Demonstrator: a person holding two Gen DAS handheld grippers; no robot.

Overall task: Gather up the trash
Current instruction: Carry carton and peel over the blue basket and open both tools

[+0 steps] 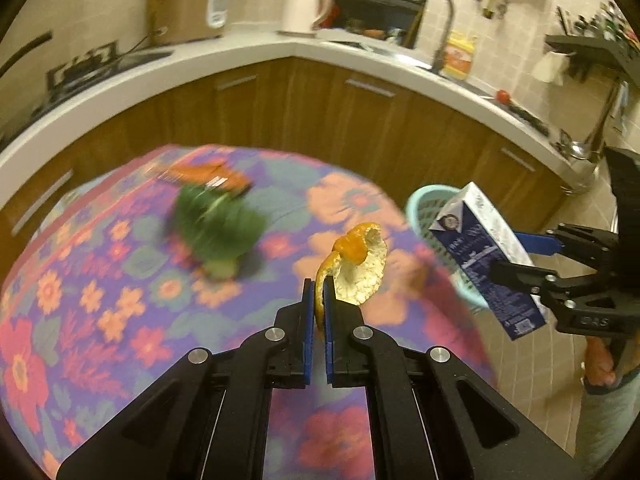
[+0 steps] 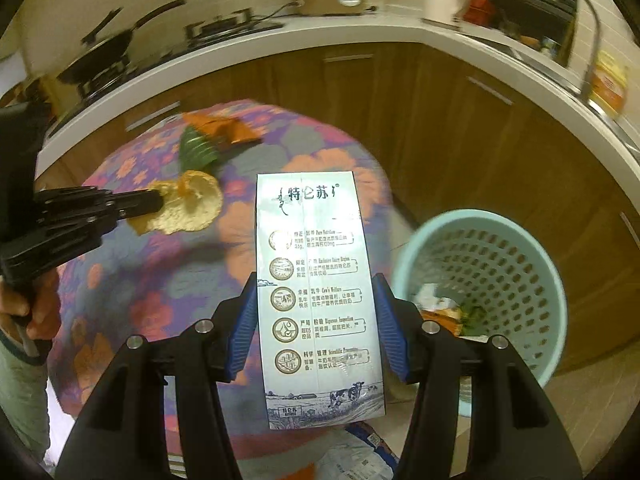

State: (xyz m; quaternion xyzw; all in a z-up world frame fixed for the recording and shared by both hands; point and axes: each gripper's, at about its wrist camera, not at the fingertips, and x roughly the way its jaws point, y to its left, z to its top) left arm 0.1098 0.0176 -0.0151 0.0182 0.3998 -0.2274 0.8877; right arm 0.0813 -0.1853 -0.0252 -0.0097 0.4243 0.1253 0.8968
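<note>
My left gripper (image 1: 319, 294) is shut on an orange peel (image 1: 358, 258) and holds it above the flowered table; the peel also shows in the right wrist view (image 2: 188, 206). My right gripper (image 2: 314, 312) is shut on a white and blue milk carton (image 2: 316, 280), held in the air to the left of a teal perforated trash basket (image 2: 500, 264). The carton (image 1: 484, 256) hides part of the basket (image 1: 424, 208) in the left wrist view. The basket holds some scraps. A green leafy vegetable (image 1: 218, 232) and an orange wrapper (image 1: 208, 176) lie on the table.
The round table has a flowered cloth (image 1: 100, 300). Behind it runs a curved white counter (image 1: 280, 46) with wooden cabinets, a rice cooker (image 1: 188, 8), a kettle (image 1: 304, 6), a sink tap (image 1: 440, 12) and a stove with a pan (image 2: 108, 52). Papers (image 2: 352, 456) lie on the floor.
</note>
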